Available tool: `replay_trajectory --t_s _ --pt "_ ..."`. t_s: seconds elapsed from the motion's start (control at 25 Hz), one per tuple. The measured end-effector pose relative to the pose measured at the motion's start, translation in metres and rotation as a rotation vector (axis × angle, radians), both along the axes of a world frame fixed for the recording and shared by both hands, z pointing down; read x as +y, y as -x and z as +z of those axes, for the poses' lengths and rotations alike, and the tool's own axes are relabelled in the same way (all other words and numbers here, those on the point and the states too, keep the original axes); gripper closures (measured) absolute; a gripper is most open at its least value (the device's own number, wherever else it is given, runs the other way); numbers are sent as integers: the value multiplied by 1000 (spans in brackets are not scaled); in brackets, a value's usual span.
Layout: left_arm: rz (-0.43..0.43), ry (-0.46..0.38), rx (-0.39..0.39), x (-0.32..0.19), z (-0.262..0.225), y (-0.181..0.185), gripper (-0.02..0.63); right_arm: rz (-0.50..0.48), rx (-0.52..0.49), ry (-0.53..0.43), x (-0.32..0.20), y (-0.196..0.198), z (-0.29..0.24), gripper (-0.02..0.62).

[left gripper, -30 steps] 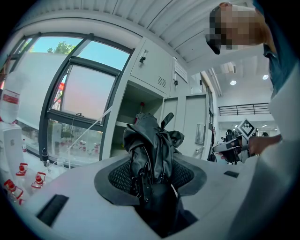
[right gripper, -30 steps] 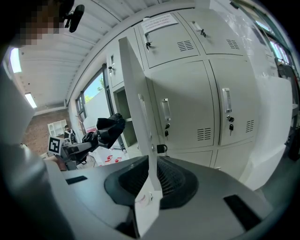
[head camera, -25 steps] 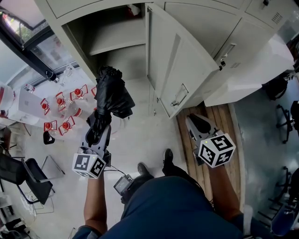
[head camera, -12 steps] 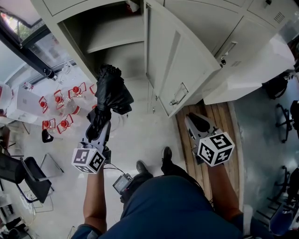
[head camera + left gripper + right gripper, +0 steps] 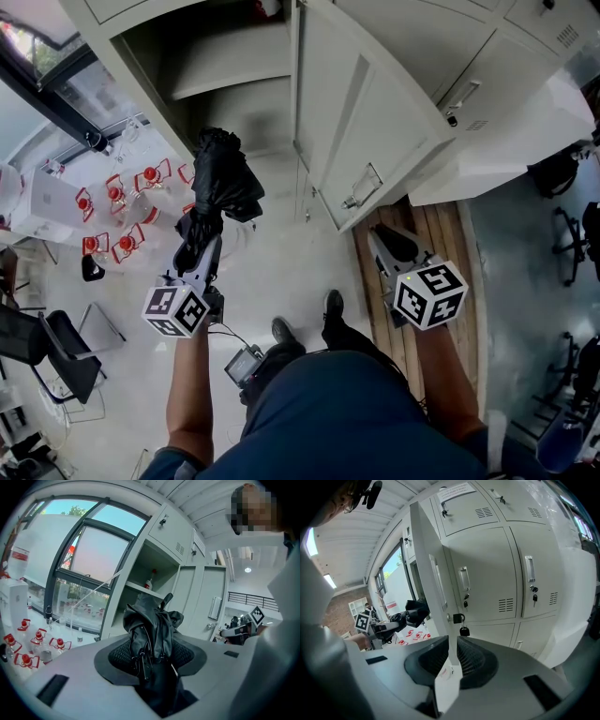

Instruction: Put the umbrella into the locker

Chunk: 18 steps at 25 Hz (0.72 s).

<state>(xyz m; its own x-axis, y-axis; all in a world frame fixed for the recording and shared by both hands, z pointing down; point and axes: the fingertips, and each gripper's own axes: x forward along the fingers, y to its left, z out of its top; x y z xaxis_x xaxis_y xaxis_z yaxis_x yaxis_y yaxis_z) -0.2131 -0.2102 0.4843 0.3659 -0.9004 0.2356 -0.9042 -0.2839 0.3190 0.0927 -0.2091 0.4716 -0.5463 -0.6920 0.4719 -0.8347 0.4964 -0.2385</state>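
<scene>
- Left gripper (image 5: 199,258) is clamped on one end of the folded black umbrella (image 5: 223,183). In its own view the dark fabric fills the gap between the two pads.
- From that gripper the umbrella points toward 12 o'clock, loose bundled end first, at the open locker (image 5: 234,80). The bundle appears to hang in front of the compartment's mouth and not inside it.
- Right gripper (image 5: 392,244) sits at 4 o'clock of the umbrella. Its jaws are drawn in on a thin white strip that runs straight up into the free edge of the locker door (image 5: 361,122). It looks to be pinching that edge and holding the door wide open, though the head view does not settle the contact.
- Done, judging from how things lie: the door is open, and the umbrella is lifted, gripped firmly and aimed at the opening.
- Left to do: carry the umbrella past the door frame toward 12 o'clock, set it down inside, open the left jaws and draw the gripper back out.
- A red-capped bottle (image 5: 151,581) stands on the upper shelf, at 12 o'clock of the umbrella in the left gripper view. The space under that shelf is therefore the likelier spot.
- Overall the task seems about halfway: the approach is made, but the placing and release are not yet done.
</scene>
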Motion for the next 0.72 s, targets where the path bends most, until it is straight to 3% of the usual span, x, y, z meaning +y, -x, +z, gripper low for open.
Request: replay_trajectory --t_s 0.72 --pt "-13 68 60 -18 23 12 390 -16 8 37 -6 13 13 551"
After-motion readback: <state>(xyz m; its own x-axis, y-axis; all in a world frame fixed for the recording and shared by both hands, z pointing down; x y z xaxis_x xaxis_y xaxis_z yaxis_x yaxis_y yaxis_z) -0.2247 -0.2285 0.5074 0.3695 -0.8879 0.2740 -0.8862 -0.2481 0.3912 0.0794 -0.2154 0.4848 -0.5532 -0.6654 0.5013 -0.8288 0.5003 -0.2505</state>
